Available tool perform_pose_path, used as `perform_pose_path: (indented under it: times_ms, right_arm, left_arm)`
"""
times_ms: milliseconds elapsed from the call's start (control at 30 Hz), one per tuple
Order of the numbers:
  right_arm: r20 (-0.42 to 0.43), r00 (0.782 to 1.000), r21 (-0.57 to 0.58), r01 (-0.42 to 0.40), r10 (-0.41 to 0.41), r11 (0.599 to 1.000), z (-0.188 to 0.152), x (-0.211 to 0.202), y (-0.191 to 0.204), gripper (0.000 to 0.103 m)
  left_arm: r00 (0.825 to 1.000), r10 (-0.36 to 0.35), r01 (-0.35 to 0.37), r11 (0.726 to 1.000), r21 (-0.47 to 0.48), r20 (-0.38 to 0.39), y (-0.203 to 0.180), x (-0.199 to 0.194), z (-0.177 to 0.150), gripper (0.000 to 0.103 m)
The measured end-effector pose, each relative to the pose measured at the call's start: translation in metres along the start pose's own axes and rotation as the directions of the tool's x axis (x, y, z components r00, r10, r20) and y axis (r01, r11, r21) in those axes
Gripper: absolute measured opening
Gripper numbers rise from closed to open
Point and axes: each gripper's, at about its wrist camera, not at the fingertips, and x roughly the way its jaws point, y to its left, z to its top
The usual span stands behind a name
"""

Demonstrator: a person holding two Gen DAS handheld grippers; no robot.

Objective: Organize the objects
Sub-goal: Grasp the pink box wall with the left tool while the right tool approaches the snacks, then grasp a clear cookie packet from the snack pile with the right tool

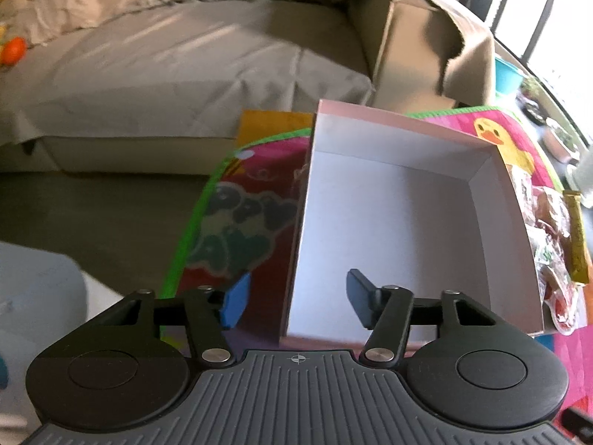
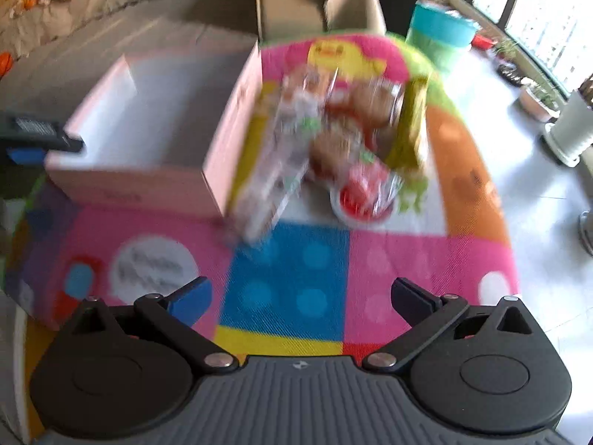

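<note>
Pink box and wrapped snacks on a bright play mat, both hand-held grippers open and empty.

The left hand-held gripper [image 1: 292,302] hangs over the near left wall of the pink box [image 1: 389,222], its blue-padded fingers spread on either side of that wall without touching it, holding nothing. The box is open-topped, pale pink outside and plain white inside, with nothing showing in it, and sits on the colourful play mat [image 2: 289,278] printed with a yellow duck. Just beside its right wall lies a pile of snack packets [image 2: 344,141]: clear wrappers over brown and red contents, a red-and-white round cup, a yellow-green packet, all blurred. The right hand-held gripper [image 2: 300,302] hovers above the mat's blue square, near the pile, spread wide and empty.
</note>
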Motion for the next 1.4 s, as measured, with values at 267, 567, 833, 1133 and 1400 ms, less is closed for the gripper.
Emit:
perform_pose_path:
  times_ms: [267,567,833,1133,1400]
  right_arm:
    - [0.068,0.986,-0.090,0.158,-0.152,0.983,0.055,-0.003,0.011,0.088]
    - [-0.031,0.998,-0.055,0.047,-0.049,0.997,0.068,0.046,0.001,0.063]
    - [-0.013,0.984,0.236,-0.169,0.177,0.957,0.064,0.101,-0.023,0.048]
    - [-0.106,0.978,0.073,-0.171,0.178,0.983,0.024,0.078,-0.051,0.037]
    - [-0.115,0.974,0.070,-0.187,0.194,0.980,0.005,0.073,-0.054,0.051]
  left_arm:
    - [0.994,-0.091,0.094,0.994,0.047,-0.061,0.014,0.026,0.010,0.032]
    - [0.999,-0.025,0.028,0.997,0.071,-0.049,0.003,0.027,-0.001,0.010]
    - [1.000,0.028,-0.027,0.996,0.088,-0.009,-0.007,0.023,-0.020,0.009]
    - [0.996,0.090,-0.090,0.995,0.049,0.005,-0.031,0.021,-0.024,0.009]
    - [0.991,0.128,-0.131,0.989,0.066,0.045,-0.034,0.016,-0.032,0.009]
